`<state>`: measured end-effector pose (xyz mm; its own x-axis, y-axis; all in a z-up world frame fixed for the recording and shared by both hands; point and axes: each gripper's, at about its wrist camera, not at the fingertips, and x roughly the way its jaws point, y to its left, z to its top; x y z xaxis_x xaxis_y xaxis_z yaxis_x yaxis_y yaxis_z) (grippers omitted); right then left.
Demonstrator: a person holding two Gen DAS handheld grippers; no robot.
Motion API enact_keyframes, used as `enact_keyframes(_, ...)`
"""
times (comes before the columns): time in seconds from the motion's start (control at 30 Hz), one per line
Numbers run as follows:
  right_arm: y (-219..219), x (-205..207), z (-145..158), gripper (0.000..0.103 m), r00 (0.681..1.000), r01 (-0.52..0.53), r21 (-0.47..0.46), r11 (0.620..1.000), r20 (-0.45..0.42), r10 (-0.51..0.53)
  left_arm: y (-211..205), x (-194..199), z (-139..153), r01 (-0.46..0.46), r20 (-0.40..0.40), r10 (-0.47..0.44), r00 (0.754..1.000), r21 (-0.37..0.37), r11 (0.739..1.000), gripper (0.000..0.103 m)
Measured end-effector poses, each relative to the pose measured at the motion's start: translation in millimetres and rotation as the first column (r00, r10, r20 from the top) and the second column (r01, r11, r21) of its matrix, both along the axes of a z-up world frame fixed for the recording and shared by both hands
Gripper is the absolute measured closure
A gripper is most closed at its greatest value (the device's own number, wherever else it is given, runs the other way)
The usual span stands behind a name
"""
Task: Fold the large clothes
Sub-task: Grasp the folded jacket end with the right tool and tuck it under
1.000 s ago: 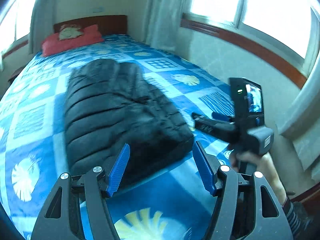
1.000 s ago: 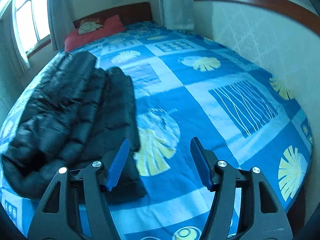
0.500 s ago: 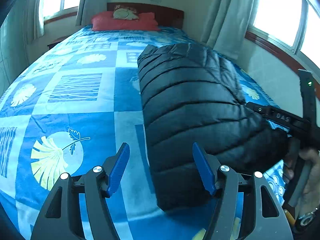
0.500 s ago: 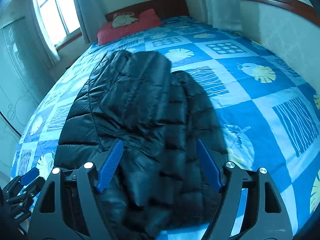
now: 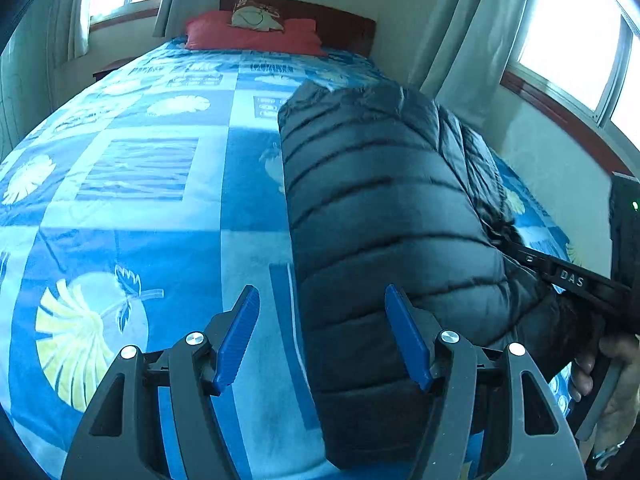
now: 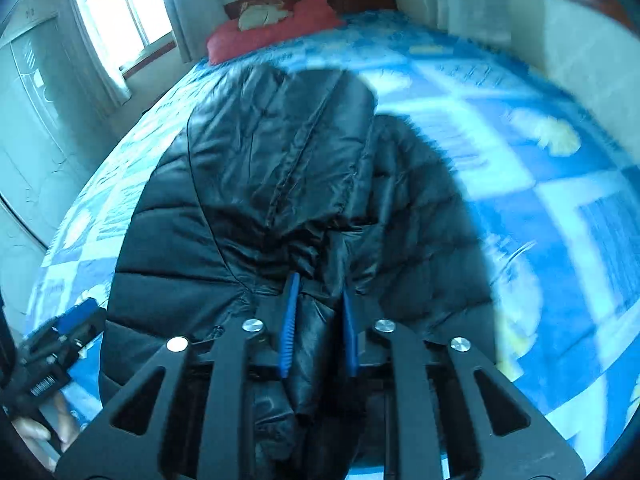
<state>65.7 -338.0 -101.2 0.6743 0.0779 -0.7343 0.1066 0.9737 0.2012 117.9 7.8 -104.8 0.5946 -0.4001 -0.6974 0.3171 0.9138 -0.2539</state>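
Pinching a bunched fold of the black puffer jacket (image 6: 280,184) between its blue pads, our right gripper (image 6: 319,320) sits at the jacket's near end. Our left gripper (image 5: 322,336) hangs spread wide, gripping nothing, just above the jacket's left border. We see the jacket lying lengthwise on the blue patterned bed (image 5: 120,184), toward its right edge, a red pillow (image 5: 256,36) at the headboard.

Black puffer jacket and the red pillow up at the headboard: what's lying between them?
Only bare blue patterned bedspread lies between the black puffer jacket and the red pillow, as the left wrist view shows.
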Motion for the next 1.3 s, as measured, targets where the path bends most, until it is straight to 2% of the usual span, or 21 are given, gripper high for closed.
enact_keyframes(0.17, -34.6, 4.4, -4.1, 0.088, 0.999, 0.05, -0.033, 0.998, -0.021, -0.05, -17.2, 19.7, 8.0, 0.021, -0.018, -0.022, 1.0, -0.062, 0.998, 0.038)
enact_keyframes(0.3, -53.7, 11.3, -37.7, 0.087, 0.996, 0.054, -0.049, 0.997, -0.07, -0.057, -43.2, 32.0, -6.5, 0.052, -0.068, -0.058, 0.996, -0.081, 0.995, 0.038)
enact_keyframes(0.37, -63.0, 15.3, -51.9, 0.086, 0.995, 0.057, -0.019, 0.998, -0.075, -0.058, -50.3, 35.8, -14.8, 0.055, -0.093, -0.065, 0.994, -0.103, 0.993, 0.036)
enact_keyframes(0.4, -69.1, 16.5, -56.4, 0.086, 0.995, 0.062, 0.011, 0.998, -0.074, -0.061, -52.8, 37.1, -18.1, 0.047, -0.097, -0.057, 0.994, -0.102, 0.994, 0.031)
enact_keyframes(0.47, -74.2, 17.5, -56.3, 0.083, 0.996, 0.056, 0.041, 0.998, -0.076, -0.053, -55.0, 39.9, -23.0, 0.043, -0.104, -0.054, 0.993, -0.108, 0.993, 0.03)
enact_keyframes(0.53, -77.5, 15.8, -50.0, 0.066, 0.995, 0.071, 0.041, 0.997, -0.076, -0.068, -56.1, 40.3, -25.9, 0.034, -0.113, -0.047, 0.993, -0.113, 0.993, 0.03)
enact_keyframes(0.6, -77.3, 5.3, -36.4, 0.056, 0.994, 0.096, 0.02, 0.995, -0.063, -0.094, -59.5, 37.9, -25.2, 0.034, -0.111, -0.046, 0.993, -0.108, 0.994, 0.03)
enact_keyframes(0.63, -75.1, -2.3, -27.8, 0.054, 0.993, 0.107, 0.002, 0.994, -0.042, -0.107, -60.6, 35.3, -23.9, 0.034, -0.106, -0.045, 0.993, -0.102, 0.994, 0.03)
enact_keyframes(0.8, -55.9, -38.7, 7.0, 0.054, 0.991, 0.123, -0.092, 0.988, 0.055, -0.119, -58.7, 20.0, -13.0, 0.027, -0.075, -0.035, 0.997, -0.097, 0.995, 0.032)
enact_keyframes(0.87, -48.7, -50.6, 15.6, 0.064, 0.99, 0.119, -0.102, 0.988, 0.085, -0.11, -55.9, 13.9, -7.8, 0.025, -0.053, -0.031, 0.998, -0.104, 0.994, 0.032)
enact_keyframes(0.93, -41.0, -56.1, 19.3, 0.073, 0.993, 0.077, -0.064, 0.995, 0.099, -0.071, -57.1, 14.7, -6.1, 0.022, -0.05, -0.027, 0.998, -0.11, 0.994, 0.032)
enact_keyframes(1.03, -30.8, -48.6, 9.3, 0.079, 0.998, 0.017, -0.047, 0.999, 0.057, -0.014, -60.5, 19.8, -12.0, 0.013, -0.077, -0.022, 0.997, -0.113, 0.993, 0.032)
enact_keyframes(1.17, -21.9, -31.3, -38.7, 0.079, 0.998, 0.017, -0.167, 0.986, -0.055, -0.027, -68.7, 20.9, -24.2, 0.02, -0.078, -0.025, 0.997, -0.067, 0.998, 0.031)
enact_keyframes(1.23, -27.3, -26.0, -56.6, 0.076, 0.998, 0.035, -0.132, 0.991, -0.055, -0.043, -77.8, 19.1, -31.6, 0.032, -0.046, -0.033, 0.998, -0.012, 0.999, 0.03)
enact_keyframes(1.3, -28.1, -23.8, -50.4, 0.076, 0.994, 0.056, -0.112, 0.992, -0.083, -0.065, -81.0, 17.3, -32.3, 0.029, -0.028, -0.029, 0.999, 0.021, 0.999, 0.03)
